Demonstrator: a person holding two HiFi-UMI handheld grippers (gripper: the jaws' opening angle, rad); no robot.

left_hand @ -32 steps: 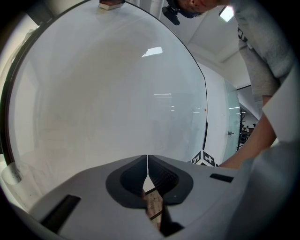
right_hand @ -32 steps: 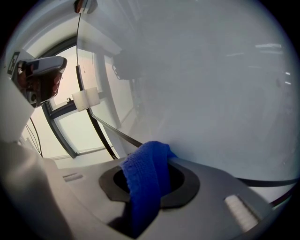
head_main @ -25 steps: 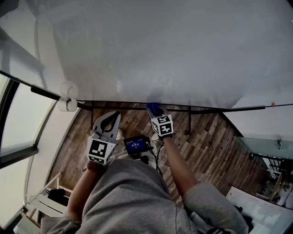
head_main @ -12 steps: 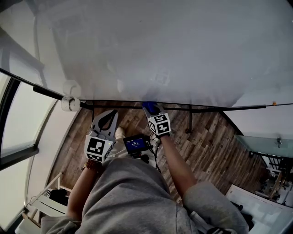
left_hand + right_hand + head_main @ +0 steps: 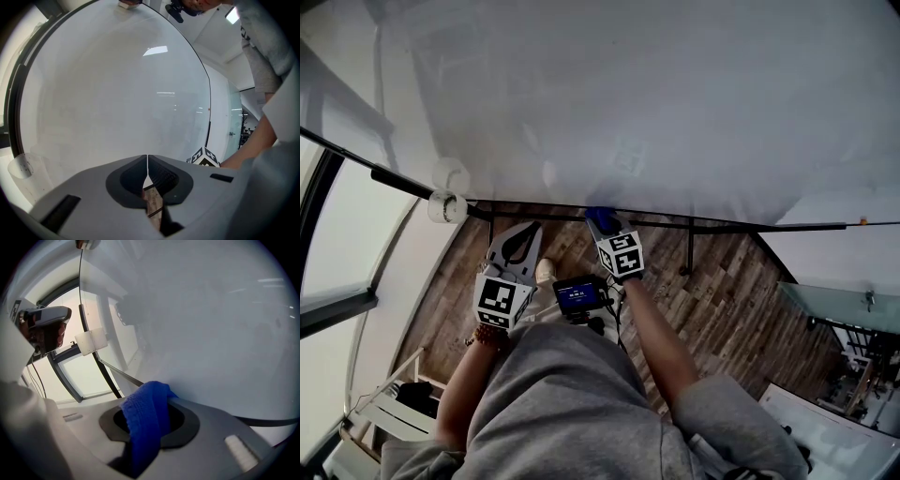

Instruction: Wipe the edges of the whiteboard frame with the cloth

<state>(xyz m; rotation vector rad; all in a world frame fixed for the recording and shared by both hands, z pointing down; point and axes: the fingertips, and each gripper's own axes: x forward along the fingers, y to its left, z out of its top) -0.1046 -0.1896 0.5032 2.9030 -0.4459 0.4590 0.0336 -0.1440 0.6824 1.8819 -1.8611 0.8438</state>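
The whiteboard [image 5: 628, 103] fills the upper head view, its dark bottom frame edge [image 5: 741, 226] running left to right. My right gripper [image 5: 602, 225] is shut on a blue cloth [image 5: 599, 218], which presses against that bottom edge near its middle. In the right gripper view the blue cloth [image 5: 145, 420] hangs folded between the jaws of the right gripper [image 5: 154, 404], touching the board, with the frame edge [image 5: 117, 373] to the left. My left gripper [image 5: 523, 236] hovers just below the edge, left of the cloth. Seen in its own view, the left gripper [image 5: 147, 171] is shut on nothing.
A white roll [image 5: 446, 207] sits at the board's lower left corner. Black stand legs [image 5: 687, 248] drop to the wooden floor [image 5: 722, 300]. A small device with a blue screen [image 5: 578, 297] hangs at the person's waist. A window [image 5: 337, 234] lies left, a glass surface [image 5: 834, 300] right.
My right gripper has slid the blue cloth a little to the left along the bottom frame edge. The left gripper has stayed almost where it was.
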